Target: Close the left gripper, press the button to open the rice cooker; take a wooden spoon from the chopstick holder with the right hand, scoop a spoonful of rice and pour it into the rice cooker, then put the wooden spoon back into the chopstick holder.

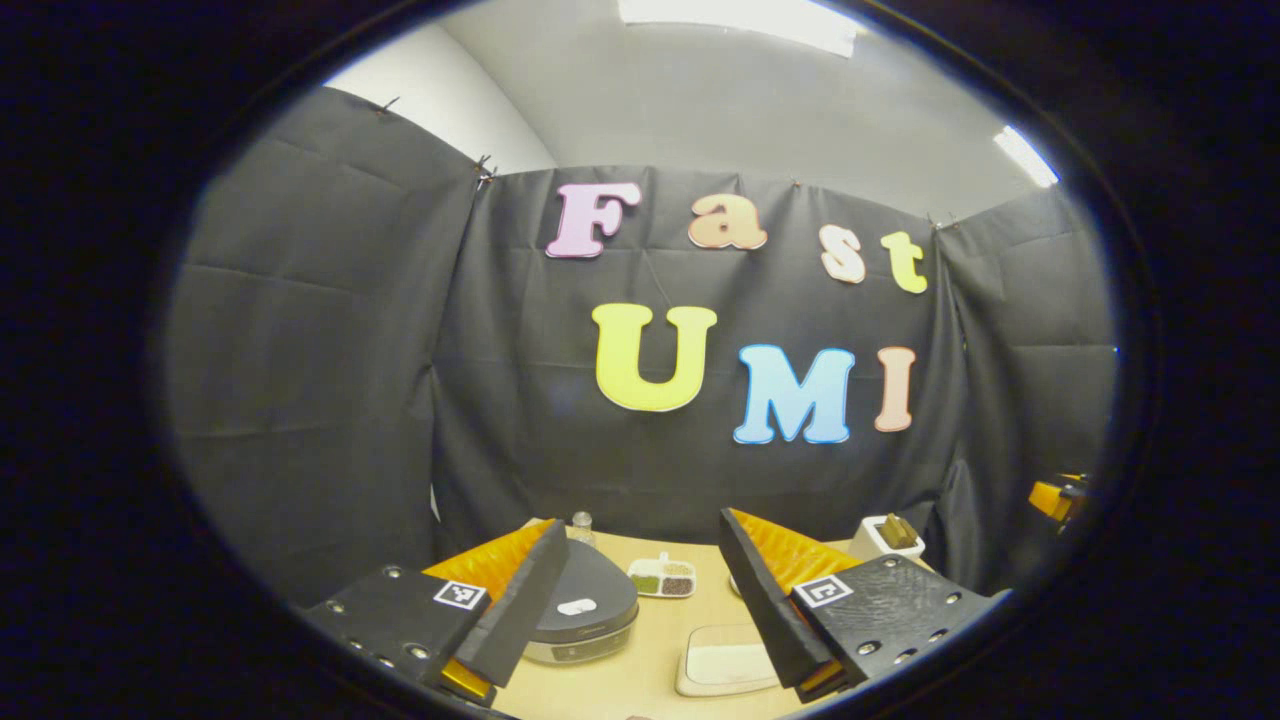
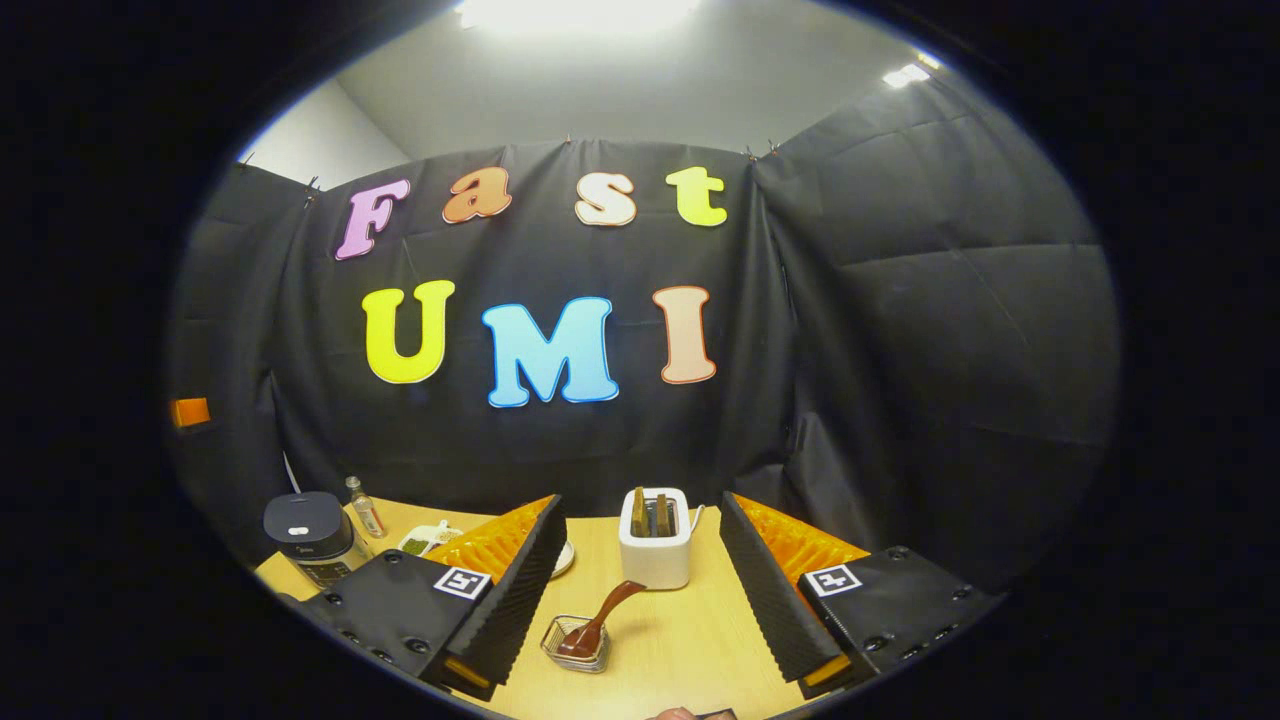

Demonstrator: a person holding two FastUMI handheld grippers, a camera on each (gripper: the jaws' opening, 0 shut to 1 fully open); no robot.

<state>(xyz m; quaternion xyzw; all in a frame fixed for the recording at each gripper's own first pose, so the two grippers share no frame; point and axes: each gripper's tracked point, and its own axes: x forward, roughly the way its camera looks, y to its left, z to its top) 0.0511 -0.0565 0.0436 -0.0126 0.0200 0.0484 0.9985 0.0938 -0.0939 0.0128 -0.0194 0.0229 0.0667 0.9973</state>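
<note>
Landmark: the rice cooker (image 1: 582,605), lid down, its button (image 1: 576,606) on top. My left gripper (image 1: 640,600) hangs above and before the cooker, fingers wide apart, gripping nothing. To the cooker's right sit a divided dish (image 1: 663,577) of grains and a pale tray (image 1: 725,660). Farther right, before my right gripper (image 2: 640,590), likewise spread and empty, the wooden spoon (image 2: 597,620) leans in the wire chopstick holder (image 2: 575,645), with a toaster (image 2: 655,535) behind. A closed lid and a stowed spoon fit either end of the task.
</note>
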